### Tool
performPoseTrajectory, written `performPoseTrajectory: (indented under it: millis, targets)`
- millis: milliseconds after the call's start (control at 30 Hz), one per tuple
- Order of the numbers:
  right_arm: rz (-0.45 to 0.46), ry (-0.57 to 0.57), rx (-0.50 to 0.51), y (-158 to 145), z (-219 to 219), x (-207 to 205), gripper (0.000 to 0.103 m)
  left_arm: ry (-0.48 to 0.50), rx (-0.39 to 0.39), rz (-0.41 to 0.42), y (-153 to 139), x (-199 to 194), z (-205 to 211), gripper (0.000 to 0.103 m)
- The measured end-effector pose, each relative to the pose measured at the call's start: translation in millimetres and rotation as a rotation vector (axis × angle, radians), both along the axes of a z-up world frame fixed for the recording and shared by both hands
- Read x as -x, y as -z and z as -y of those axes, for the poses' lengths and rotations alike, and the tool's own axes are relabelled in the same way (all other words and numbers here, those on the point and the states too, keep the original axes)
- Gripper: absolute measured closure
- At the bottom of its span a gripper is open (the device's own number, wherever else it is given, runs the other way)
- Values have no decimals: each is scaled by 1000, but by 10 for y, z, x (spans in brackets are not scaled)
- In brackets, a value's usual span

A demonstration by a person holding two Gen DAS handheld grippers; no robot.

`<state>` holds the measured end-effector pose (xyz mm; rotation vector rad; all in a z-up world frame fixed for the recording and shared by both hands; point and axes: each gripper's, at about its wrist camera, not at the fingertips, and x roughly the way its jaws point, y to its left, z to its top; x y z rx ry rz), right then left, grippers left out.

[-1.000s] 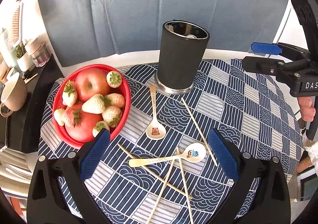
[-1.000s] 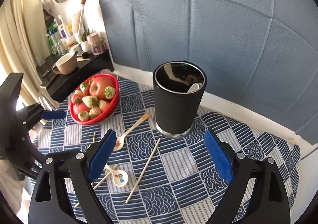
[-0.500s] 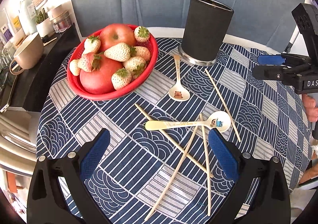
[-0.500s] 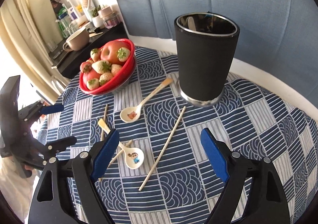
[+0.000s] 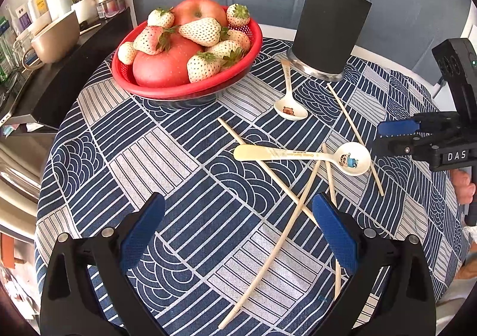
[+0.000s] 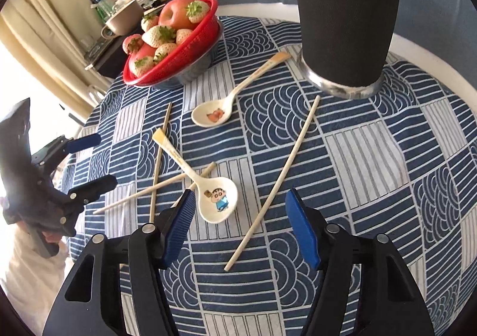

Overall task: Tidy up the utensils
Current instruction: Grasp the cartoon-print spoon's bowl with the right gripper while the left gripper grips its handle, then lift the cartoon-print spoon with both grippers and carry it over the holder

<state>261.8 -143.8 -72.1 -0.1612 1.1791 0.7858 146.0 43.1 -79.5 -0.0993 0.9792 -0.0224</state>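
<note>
A black utensil holder (image 5: 328, 28) (image 6: 345, 13) stands at the back of the table. Two cream spoons lie on the cloth: a bear spoon (image 5: 290, 110) (image 6: 213, 116) and a cartoon-boy spoon (image 5: 351, 158) (image 6: 219, 200). Three crossed chopsticks (image 5: 268, 252) (image 6: 158, 157) lie under the boy spoon, and a lone chopstick (image 5: 354, 136) (image 6: 286, 175) lies beside it. My right gripper (image 6: 241, 216) (image 5: 387, 137) hovers low with its jaws closing. The boy spoon's bowl and the lone chopstick's lower part lie between its pads, untouched. My left gripper (image 5: 238, 228) (image 6: 95, 161) is open over bare cloth, near the crossed chopsticks.
A red basket (image 5: 184, 91) (image 6: 190, 46) of apples and strawberries stands at the back left. The round table wears a blue patterned cloth (image 5: 179, 157). A dark side shelf (image 5: 59, 73) with a mug and jars lies beyond the table's left edge.
Both grippers have sunk closer to the table, tilting down more. The right gripper's jaws have narrowed. The holder's mouth has passed out of sight. No utensil has moved.
</note>
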Motion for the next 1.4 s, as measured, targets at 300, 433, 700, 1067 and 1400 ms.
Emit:
performPoseTrajectory:
  millis: [300,433,700,1067,1400]
  targets:
    - [-83,41,15,249,-85,-1,95,12,0,-29,106,-52,105,6]
    - [-81,23,7,201,-106,-15,98,34,3,-28,125,-117,169,6]
    - [-45,-88,1,4,-203,25,98,100,-43,-20,148,-252,252,6]
    - [35,-183,4,-259,-285,47,98,211,-81,-18,94,-267,371,57]
    - [114,-177,-19,-705,-233,-48,98,291,-111,-24,-270,-413,497,72]
